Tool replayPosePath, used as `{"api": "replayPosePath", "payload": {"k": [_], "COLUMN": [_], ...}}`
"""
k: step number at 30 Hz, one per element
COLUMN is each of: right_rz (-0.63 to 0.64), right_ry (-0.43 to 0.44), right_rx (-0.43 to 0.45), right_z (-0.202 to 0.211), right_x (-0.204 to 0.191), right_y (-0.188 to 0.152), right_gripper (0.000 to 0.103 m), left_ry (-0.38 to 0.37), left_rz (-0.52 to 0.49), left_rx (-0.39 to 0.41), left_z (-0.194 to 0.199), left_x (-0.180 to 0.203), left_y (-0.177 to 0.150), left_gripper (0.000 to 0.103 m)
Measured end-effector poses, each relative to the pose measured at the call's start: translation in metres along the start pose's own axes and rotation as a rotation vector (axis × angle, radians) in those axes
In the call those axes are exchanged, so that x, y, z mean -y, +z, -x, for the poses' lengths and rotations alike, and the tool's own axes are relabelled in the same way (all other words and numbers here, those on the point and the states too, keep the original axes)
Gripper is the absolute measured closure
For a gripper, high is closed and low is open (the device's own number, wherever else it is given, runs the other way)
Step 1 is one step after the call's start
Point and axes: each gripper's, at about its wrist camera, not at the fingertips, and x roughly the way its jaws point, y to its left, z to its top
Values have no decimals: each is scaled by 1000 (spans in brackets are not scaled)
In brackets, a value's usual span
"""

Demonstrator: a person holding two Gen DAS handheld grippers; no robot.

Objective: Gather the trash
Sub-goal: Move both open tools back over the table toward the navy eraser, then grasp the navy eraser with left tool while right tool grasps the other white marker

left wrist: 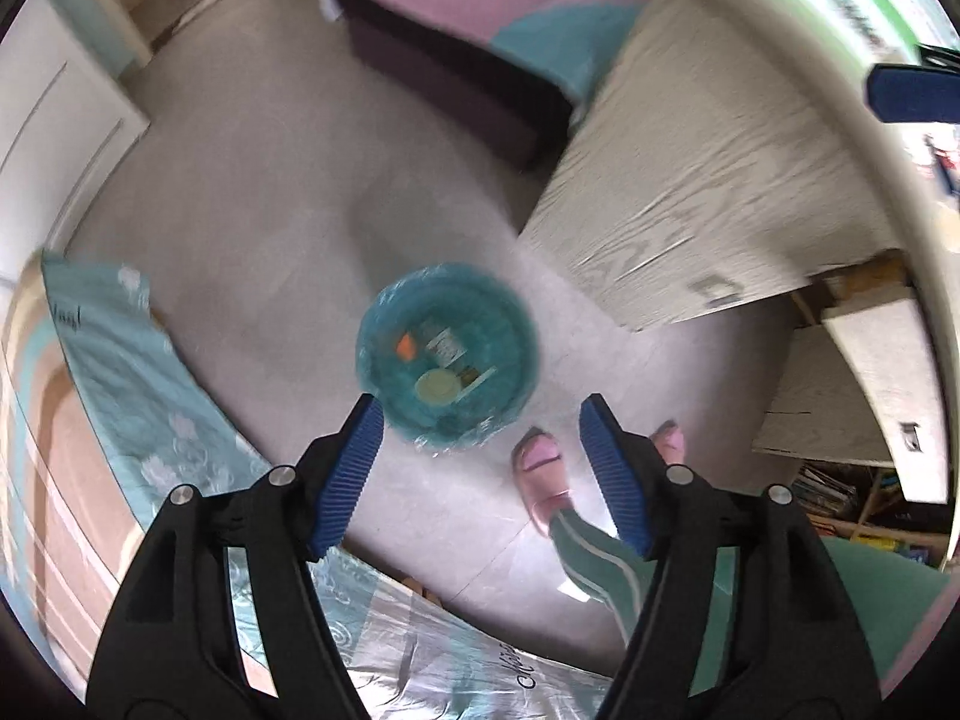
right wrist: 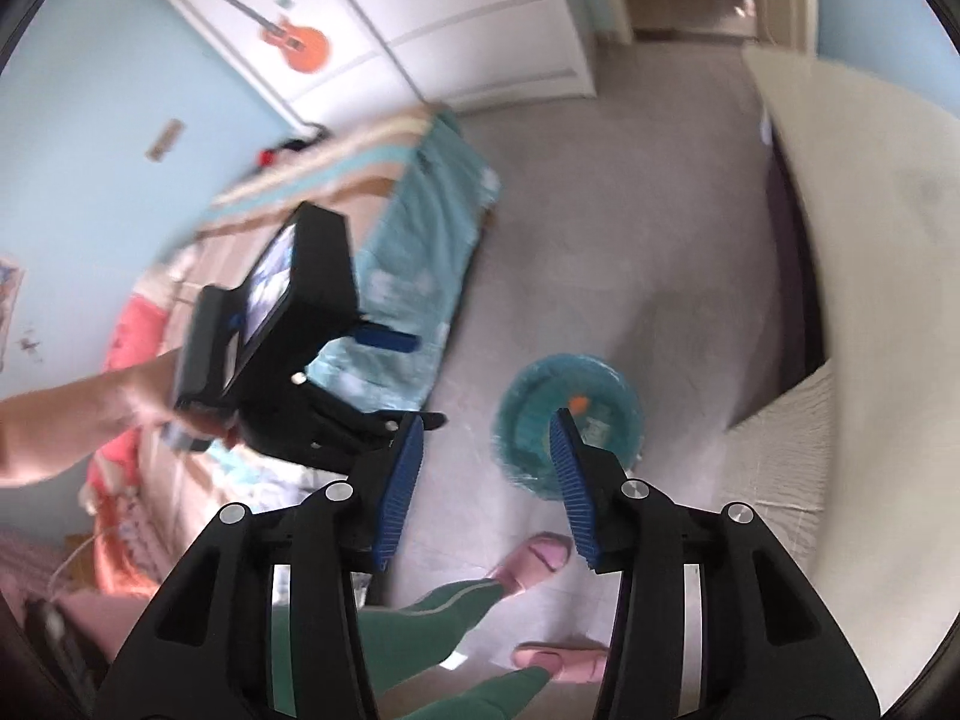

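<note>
I see teal-lined bin [left wrist: 447, 354] on grey floor [left wrist: 270, 192], below and beyond both sets of fingers, touching none. My left gripper [left wrist: 480, 468]: jaws well apart, nothing between pads. My right gripper [right wrist: 489, 480]: jaws parted, narrower gap, also empty; bin rim shows just past right fingertip. One bin. Inside: one orange scrap [left wrist: 406, 346], one pale round lid [left wrist: 438, 387], one labelled wrapper [left wrist: 447, 346]; rest too blurred. Two pink slippers [right wrist: 534, 558] near bin.
</note>
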Motion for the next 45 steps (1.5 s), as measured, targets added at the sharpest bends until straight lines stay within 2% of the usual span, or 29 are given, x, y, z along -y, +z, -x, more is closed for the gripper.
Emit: {"api": "replayPosePath", "payload": {"k": [2,4,7,11,16,20,23,27,29,32,37,40,42,45], "right_rz": [32,51,44,-13,-122,-233,-295,-340,-359,-360,-348,-310,-278,-268], "right_ry": [-11,-21,-87,-181,-353,-446,-496,-484,-498,-505,-500,-488,-476,-461], "right_rx": [45,95,168,217,229,248,247,251,237,223,201,166,149,127], "right_z": [35,68,120,169,221,264,289,320,331,338,343,338,333,327], "right_x": [-4,-3,3,18,40,58,72,92,109,127,175,202,220,246], "right_y": [-4,-12,-38,-82,-157,-226,-272,-323,-341,-358,-382,-380,-380,-378], "right_gripper": [48,42,32,28,28,28,28,28,28,28,39,40,46,49], "left_ry": [11,35,28,5,-30,-152,-157,-157,-144,-138,-148,-127,-143,-135], "left_rz": [-68,-151,-247,-361,-491,-578,-661,-779,-808,-818,-806,-797,-782,-791], "left_rx": [37,86,155,228,259,251,254,243,231,218,145,103,101,86], "left_z": [26,53,87,110,112,108,102,86,76,65,36,20,12,0], "left_x": [21,47,84,145,221,287,337,408,441,471,511,527,535,545], "left_y": [9,21,39,63,87,99,102,106,112,120,142,153,160,168], "left_gripper": [35,26,21,14,11,7,7,7,7,7,7,7,7,7]}}
